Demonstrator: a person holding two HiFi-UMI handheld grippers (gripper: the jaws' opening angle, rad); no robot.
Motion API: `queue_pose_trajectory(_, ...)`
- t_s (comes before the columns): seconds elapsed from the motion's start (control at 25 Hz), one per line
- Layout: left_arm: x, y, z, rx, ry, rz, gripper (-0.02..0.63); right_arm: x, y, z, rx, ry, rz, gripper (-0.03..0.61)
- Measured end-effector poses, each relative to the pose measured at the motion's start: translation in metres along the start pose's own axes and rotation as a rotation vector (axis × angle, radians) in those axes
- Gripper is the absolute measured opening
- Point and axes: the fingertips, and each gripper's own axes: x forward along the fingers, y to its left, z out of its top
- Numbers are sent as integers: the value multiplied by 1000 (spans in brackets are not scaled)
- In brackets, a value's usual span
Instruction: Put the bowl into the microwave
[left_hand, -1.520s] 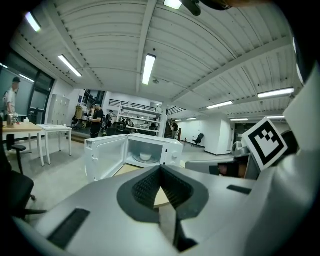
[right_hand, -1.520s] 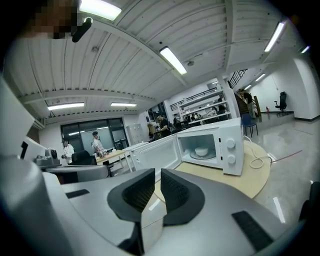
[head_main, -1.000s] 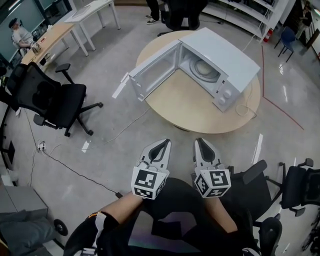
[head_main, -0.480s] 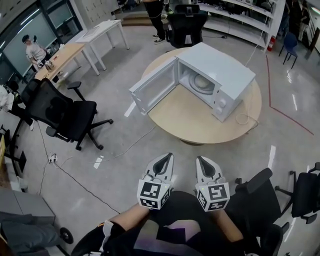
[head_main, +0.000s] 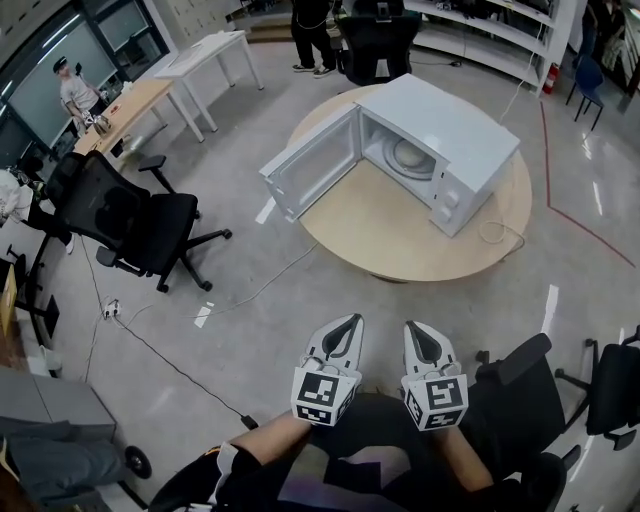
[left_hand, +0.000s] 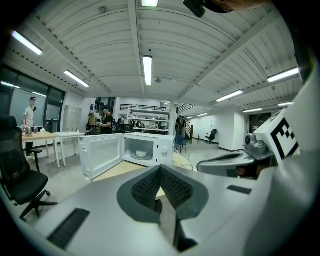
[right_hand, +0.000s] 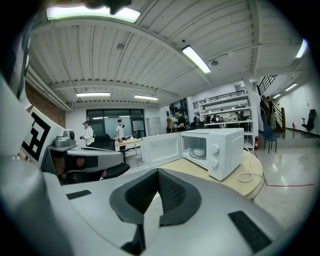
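Observation:
A white microwave (head_main: 440, 140) stands on a round wooden table (head_main: 400, 240) with its door (head_main: 312, 163) swung wide open. A white bowl (head_main: 412, 152) rests on the turntable inside it, also visible as the bowl (left_hand: 141, 154) in the left gripper view and the bowl (right_hand: 199, 152) in the right gripper view. My left gripper (head_main: 347, 325) and right gripper (head_main: 416, 331) are held side by side low in the head view, well short of the table. Both are shut with nothing between the jaws.
A black office chair (head_main: 130, 220) stands left of the table, with cables on the floor (head_main: 180, 350) near it. More black chairs (head_main: 600, 390) sit at the right. Desks (head_main: 160, 80) and people stand at the back left. A cord (head_main: 495, 232) lies on the table's right side.
The head view has shifted: the table and microwave sit slightly higher and both grippers lower in the picture. The grippers stay shut and side by side.

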Motion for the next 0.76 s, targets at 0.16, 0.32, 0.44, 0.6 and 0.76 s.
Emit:
queue_pose_trajectory(0.16, -1, -1, -4, 4, 8, 2, 46, -2, -2, -2, 7, 5, -2, 15)
queue_pose_trajectory(0.32, -7, 0, -6, 0, 12, 13, 46, -5, 1, -4, 15, 5, 9, 15)
queue_pose_trajectory(0.44, -10, 0, -7, -3, 11, 22, 46, -6, 4, -2, 11, 1, 20, 15)
queue_pose_trajectory(0.6, -15, 2, -7, -4, 11, 35, 46, -7, 8, -1, 4, -4, 35, 15)
queue_pose_trajectory(0.76, -15, 4, -10, -12, 18, 42, 46, -6, 7, -1, -5, -4, 40, 15)
